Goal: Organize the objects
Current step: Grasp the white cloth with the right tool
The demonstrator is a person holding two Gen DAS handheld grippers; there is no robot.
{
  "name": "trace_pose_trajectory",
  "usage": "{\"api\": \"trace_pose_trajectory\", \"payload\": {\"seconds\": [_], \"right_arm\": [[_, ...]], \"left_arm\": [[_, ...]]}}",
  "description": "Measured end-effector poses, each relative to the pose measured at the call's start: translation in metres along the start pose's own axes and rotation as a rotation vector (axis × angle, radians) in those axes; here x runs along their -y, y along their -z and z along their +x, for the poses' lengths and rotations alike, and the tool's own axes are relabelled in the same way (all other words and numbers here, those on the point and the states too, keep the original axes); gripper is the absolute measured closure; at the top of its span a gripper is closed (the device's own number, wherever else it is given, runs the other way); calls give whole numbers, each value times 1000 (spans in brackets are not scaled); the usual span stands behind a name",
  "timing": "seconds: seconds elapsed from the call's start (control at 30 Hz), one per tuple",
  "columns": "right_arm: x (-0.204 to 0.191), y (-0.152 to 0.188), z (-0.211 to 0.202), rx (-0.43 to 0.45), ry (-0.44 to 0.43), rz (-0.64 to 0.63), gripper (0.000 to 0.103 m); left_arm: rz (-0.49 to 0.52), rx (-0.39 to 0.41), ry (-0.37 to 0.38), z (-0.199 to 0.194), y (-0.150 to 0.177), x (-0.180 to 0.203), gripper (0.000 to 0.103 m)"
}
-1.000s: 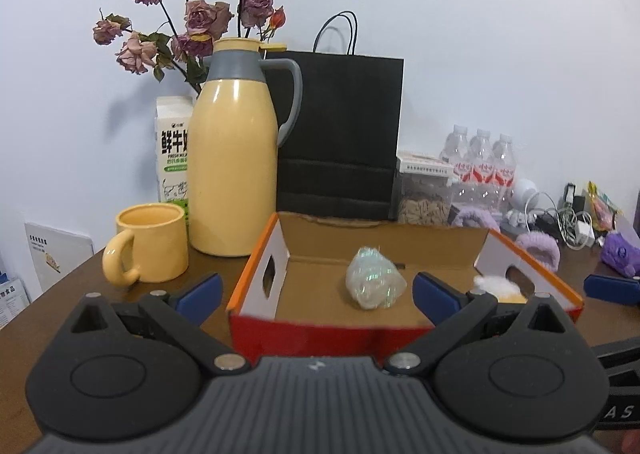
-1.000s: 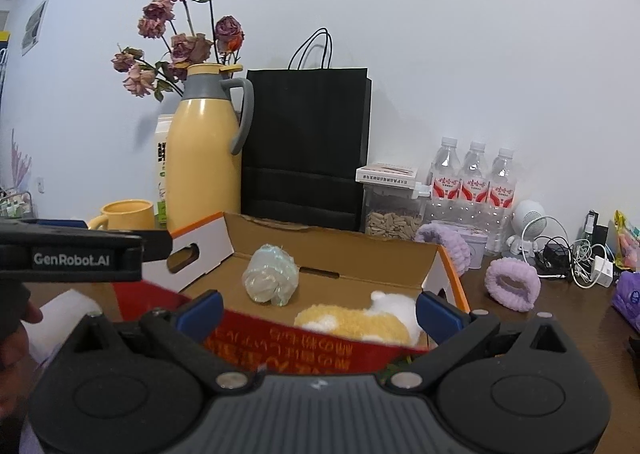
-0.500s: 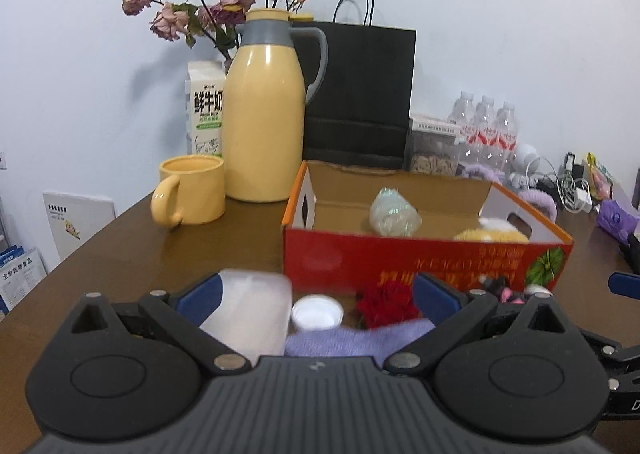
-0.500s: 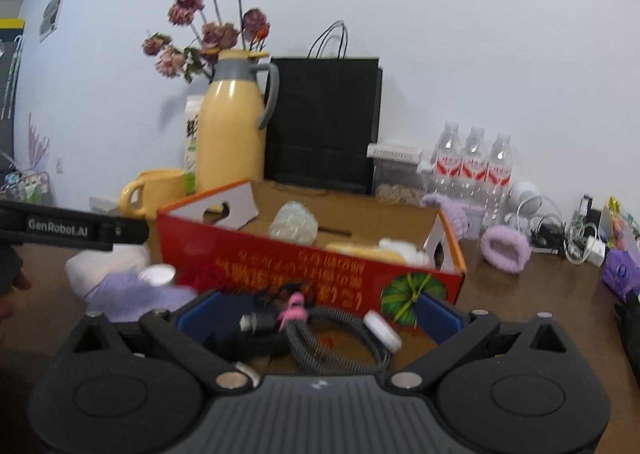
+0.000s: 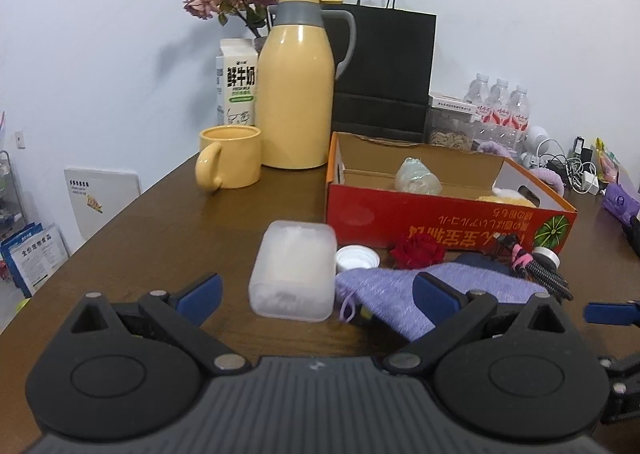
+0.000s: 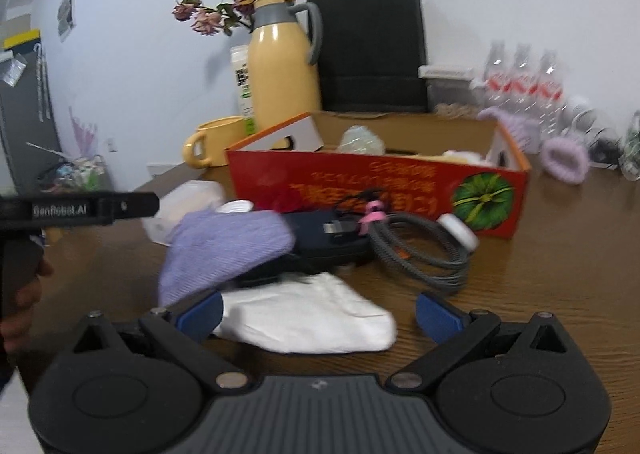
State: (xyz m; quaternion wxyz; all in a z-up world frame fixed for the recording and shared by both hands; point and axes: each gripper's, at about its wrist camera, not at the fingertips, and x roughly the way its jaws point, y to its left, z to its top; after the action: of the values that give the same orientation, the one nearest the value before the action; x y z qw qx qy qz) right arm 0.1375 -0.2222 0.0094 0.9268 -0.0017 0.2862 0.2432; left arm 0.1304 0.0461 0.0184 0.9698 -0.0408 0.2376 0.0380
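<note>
Backed away from red cardboard box [image 6: 376, 190], right gripper [image 6: 318, 312] spread empty over soft, light white folded cloth [image 6: 312, 318]; pinch mid-fold.

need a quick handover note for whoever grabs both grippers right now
Left hand-held gripper: open, empty, facing the translucent plastic case.
Right hand-held gripper: open, empty, over the white cloth.
Done: a clear wrapped bundle and a yellow fluffy item lie in the red box.
Left, all on the table in front of the box: case, white cap, red rose, purple knit pouch, dark case, coiled cable, white cloth.
</note>
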Motion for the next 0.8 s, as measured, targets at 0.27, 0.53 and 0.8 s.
{"api": "trace_pose_trajectory", "payload": {"seconds": [0.27,0.53,0.8], "right_arm": [[-3,-8,39,-122,-17,-30,0],[3,-2,42,-103,-42,-30,0],[2,-2,41,-102,-45,-46,1]], "left_arm": [[-11,-36,-23,-11,12,-14,0],[-42,-56,-27,-11,18,-23,0],[-47,-63,-27,-12,21,-24,0]]}}
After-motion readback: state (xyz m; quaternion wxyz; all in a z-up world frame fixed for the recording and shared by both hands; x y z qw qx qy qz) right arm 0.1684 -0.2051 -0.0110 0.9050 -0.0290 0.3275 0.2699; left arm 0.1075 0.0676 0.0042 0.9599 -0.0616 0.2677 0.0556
